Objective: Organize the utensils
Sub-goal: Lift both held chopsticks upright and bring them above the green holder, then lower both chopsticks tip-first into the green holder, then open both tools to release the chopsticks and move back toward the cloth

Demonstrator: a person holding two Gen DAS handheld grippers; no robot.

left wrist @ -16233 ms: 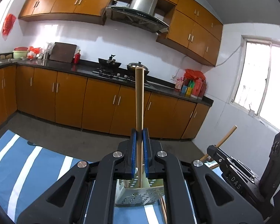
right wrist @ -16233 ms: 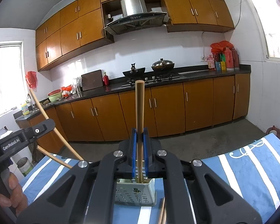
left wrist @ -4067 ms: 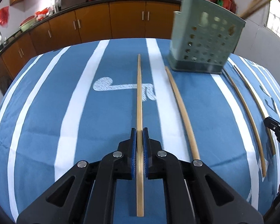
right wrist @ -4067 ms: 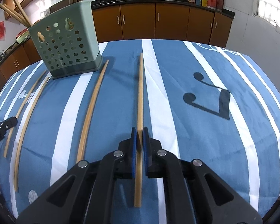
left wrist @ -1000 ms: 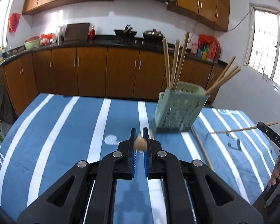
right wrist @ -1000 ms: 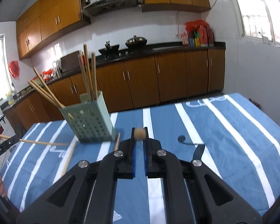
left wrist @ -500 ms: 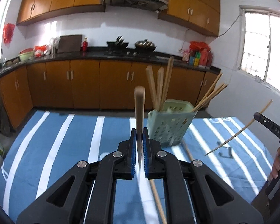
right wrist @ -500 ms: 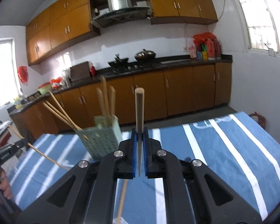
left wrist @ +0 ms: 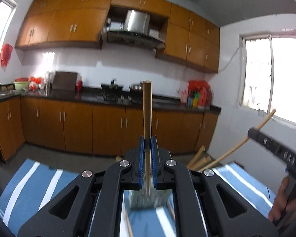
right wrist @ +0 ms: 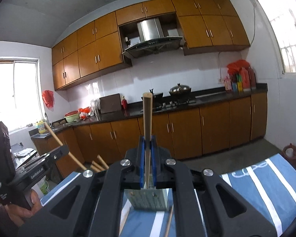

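My left gripper (left wrist: pixel 147 144) is shut on a wooden chopstick (left wrist: pixel 147 106) held upright, its lower tip above the green perforated holder (left wrist: pixel 146 199). My right gripper (right wrist: pixel 147 144) is shut on another chopstick (right wrist: pixel 147 116), upright over the same holder (right wrist: pixel 148 199). Several chopsticks (left wrist: pixel 197 159) lean out of the holder. The right gripper (left wrist: pixel 274 146) with its chopstick (left wrist: pixel 236 148) shows in the left wrist view; the left gripper (right wrist: pixel 43 162) with its chopstick (right wrist: pixel 63 144) shows in the right wrist view.
The holder stands on a blue and white striped tablecloth (left wrist: pixel 39 179). Loose chopsticks lie on the cloth beside the holder (left wrist: pixel 128 224) (right wrist: pixel 168 221) (right wrist: pixel 124 220). Brown kitchen cabinets (right wrist: pixel 187 130) and a black counter run behind the table.
Both grippers have tilted further up and moved in over the holder. The holder has slid down behind the gripper bodies, and both chopsticks now stand steeper.
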